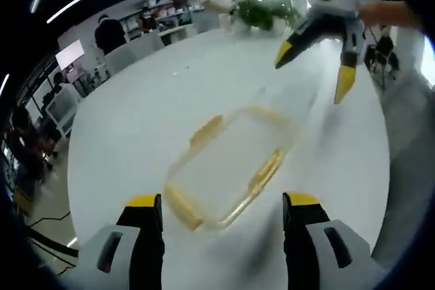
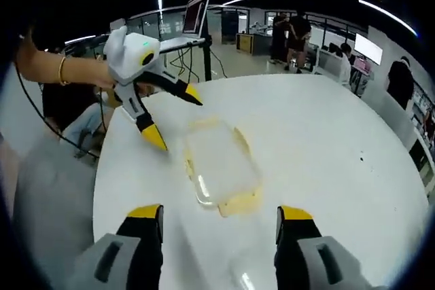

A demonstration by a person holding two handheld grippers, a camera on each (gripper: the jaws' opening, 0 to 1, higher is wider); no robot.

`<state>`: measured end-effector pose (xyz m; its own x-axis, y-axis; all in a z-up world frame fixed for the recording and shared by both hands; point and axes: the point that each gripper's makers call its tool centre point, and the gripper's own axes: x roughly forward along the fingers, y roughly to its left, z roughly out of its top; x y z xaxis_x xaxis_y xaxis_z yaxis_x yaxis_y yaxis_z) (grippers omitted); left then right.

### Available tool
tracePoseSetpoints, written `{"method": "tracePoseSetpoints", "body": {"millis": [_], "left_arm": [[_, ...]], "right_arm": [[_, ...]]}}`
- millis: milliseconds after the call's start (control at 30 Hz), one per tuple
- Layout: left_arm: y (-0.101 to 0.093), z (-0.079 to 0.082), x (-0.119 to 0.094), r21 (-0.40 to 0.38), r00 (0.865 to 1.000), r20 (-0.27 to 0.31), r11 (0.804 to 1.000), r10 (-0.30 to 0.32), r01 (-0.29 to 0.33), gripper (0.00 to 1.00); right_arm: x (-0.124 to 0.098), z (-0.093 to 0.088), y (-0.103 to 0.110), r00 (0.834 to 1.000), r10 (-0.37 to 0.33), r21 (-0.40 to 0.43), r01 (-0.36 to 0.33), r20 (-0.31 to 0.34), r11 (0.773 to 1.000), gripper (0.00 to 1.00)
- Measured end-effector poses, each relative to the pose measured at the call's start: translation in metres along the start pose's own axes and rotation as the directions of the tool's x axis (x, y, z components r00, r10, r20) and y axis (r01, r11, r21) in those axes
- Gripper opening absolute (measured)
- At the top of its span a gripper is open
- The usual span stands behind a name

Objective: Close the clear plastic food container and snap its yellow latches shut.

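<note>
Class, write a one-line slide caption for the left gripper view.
Open left hand-held gripper faces a clear container with yellow latches on a white table; right hand-held gripper hovers open beyond.

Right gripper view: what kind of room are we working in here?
Probably an open-plan office or lab. The container lies on a big white round table; behind it an open laptop on a stand, a wall screen, ceiling light strips, and people standing by glass partitions.

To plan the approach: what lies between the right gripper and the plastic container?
Only bare white table, seen in the right gripper view, separates the right gripper from the container.
</note>
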<state>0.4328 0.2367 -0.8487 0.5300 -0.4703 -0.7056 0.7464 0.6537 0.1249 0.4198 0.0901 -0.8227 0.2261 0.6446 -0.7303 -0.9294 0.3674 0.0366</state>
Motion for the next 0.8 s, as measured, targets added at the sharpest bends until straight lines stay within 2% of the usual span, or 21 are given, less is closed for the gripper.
{"method": "tracePoseSetpoints", "body": {"millis": [100, 167, 267, 367, 500, 600, 667, 700, 733, 800], "left_arm": [[0.002, 0.001, 0.004, 0.016, 1.000, -0.003, 1.000, -0.013, 0.013, 0.70], [0.003, 0.000, 0.007, 0.026, 0.999, -0.009, 0.999, -0.034, 0.034, 0.70], [0.009, -0.004, 0.010, 0.077, 0.998, -0.041, 0.995, -0.054, 0.058, 0.69], [0.011, -0.006, 0.011, 0.108, 0.995, -0.061, 0.991, -0.077, 0.083, 0.69], [0.015, -0.009, 0.015, 0.154, 0.992, -0.095, 0.983, -0.086, 0.100, 0.68], [0.013, -0.008, 0.017, 0.162, 0.991, -0.097, 0.981, -0.092, 0.107, 0.68], [0.011, -0.009, 0.018, 0.170, 0.990, -0.100, 0.979, -0.097, 0.113, 0.68], [0.013, -0.010, 0.019, 0.186, 0.991, -0.103, 0.977, -0.088, 0.106, 0.67], [0.020, -0.009, 0.020, 0.225, 0.993, -0.106, 0.971, -0.052, 0.075, 0.64], [0.019, -0.009, 0.022, 0.217, 0.992, -0.107, 0.972, -0.070, 0.092, 0.61]], "right_arm": [[0.008, 0.007, -0.001, 1.000, 0.017, -0.023, -0.017, -0.010, 1.000, 0.66], [0.014, 0.006, 0.000, 0.998, 0.043, -0.063, -0.046, -0.048, 0.997, 0.66], [0.020, 0.003, 0.009, 0.990, 0.110, -0.113, -0.120, -0.092, 0.986, 0.66], [0.028, 0.000, 0.006, 0.988, 0.107, -0.128, -0.121, -0.109, 0.984, 0.66], [0.038, -0.012, 0.002, 0.979, 0.106, -0.148, -0.132, -0.175, 0.980, 0.65], [0.042, -0.013, -0.003, 0.979, 0.069, -0.178, -0.104, -0.193, 0.978, 0.59], [0.047, -0.016, -0.004, 0.976, 0.070, -0.183, -0.109, -0.207, 0.977, 0.59], [0.048, -0.018, -0.004, 0.973, 0.072, -0.183, -0.113, -0.218, 0.976, 0.60], [0.050, -0.021, -0.006, 0.970, 0.070, -0.189, -0.115, -0.231, 0.975, 0.59], [0.052, -0.024, -0.009, 0.966, 0.065, -0.196, -0.116, -0.251, 0.974, 0.59]]}}
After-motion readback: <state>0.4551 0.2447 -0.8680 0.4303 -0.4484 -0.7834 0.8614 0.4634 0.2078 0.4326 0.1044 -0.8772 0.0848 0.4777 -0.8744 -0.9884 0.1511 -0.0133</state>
